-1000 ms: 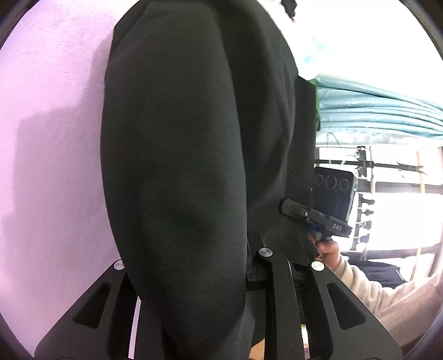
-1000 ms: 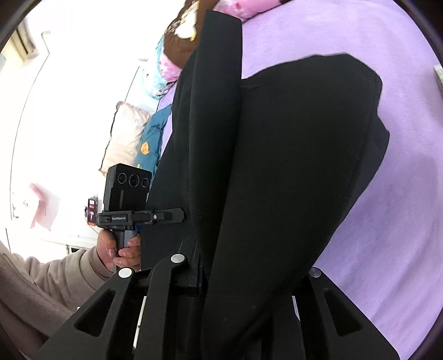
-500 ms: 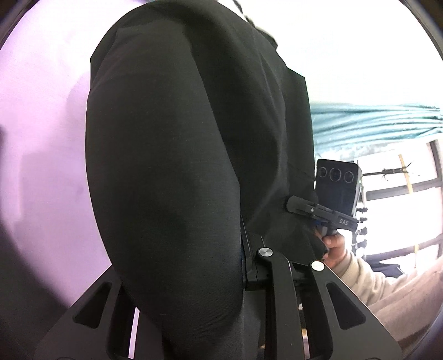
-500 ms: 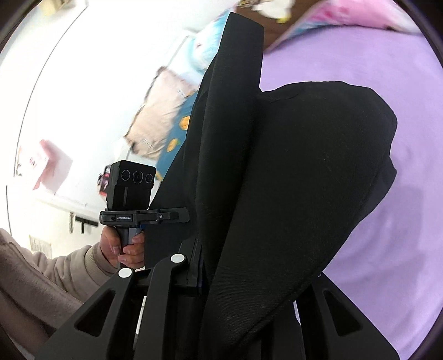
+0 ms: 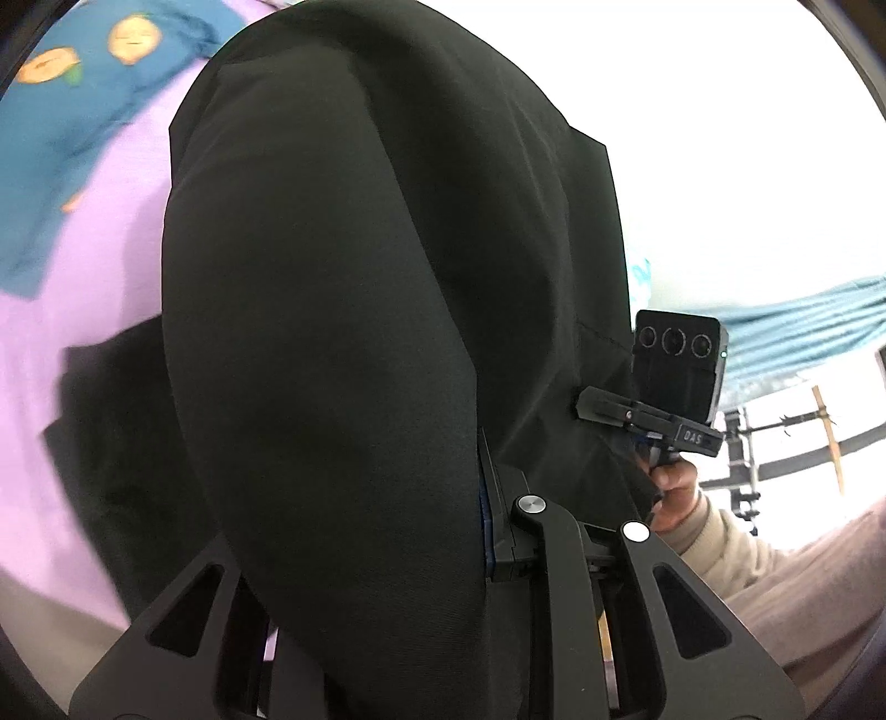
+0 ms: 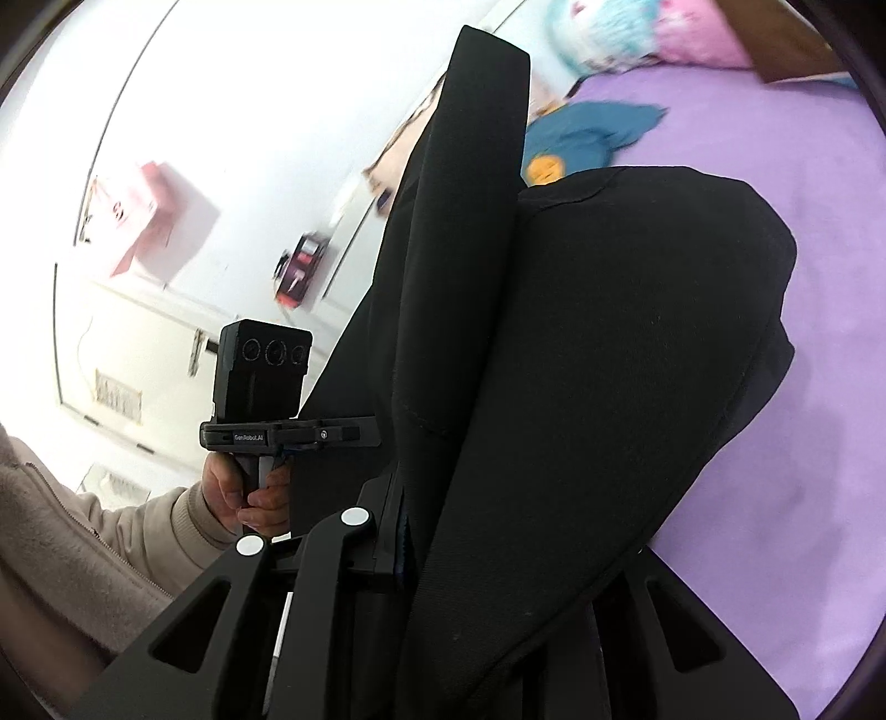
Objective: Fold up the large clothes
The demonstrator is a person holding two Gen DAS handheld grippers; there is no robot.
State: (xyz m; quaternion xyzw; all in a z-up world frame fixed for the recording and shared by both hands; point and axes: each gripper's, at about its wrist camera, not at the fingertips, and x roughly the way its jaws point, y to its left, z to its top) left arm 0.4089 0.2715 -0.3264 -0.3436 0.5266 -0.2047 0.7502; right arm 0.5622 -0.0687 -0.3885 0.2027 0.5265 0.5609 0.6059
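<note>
A large black garment (image 5: 354, 310) hangs doubled between both grippers above the purple bed (image 5: 99, 277). In the left wrist view it drapes over my left gripper (image 5: 479, 482), which is shut on its edge; the fingertips are buried in cloth. To the right, my right gripper (image 5: 590, 401), held in a hand (image 5: 673, 487), pinches the same edge. In the right wrist view the black garment (image 6: 598, 360) spills over my right gripper (image 6: 401, 531), which is shut on it. My left gripper (image 6: 362, 432) bites the cloth at left, held in a hand (image 6: 243, 493).
A blue cloth with yellow prints (image 6: 581, 133) lies further up the purple bed (image 6: 775, 526), with pink and light-blue pillows (image 6: 653, 39) beyond. A beige sleeve (image 6: 99, 526) fills the lower left. White wall with a pink box (image 6: 160, 221); teal curtain (image 5: 803, 332) at right.
Both grippers have risen and swung across with the black garment still held between them. The blue printed cloth has come into both views, and more wall shows behind.
</note>
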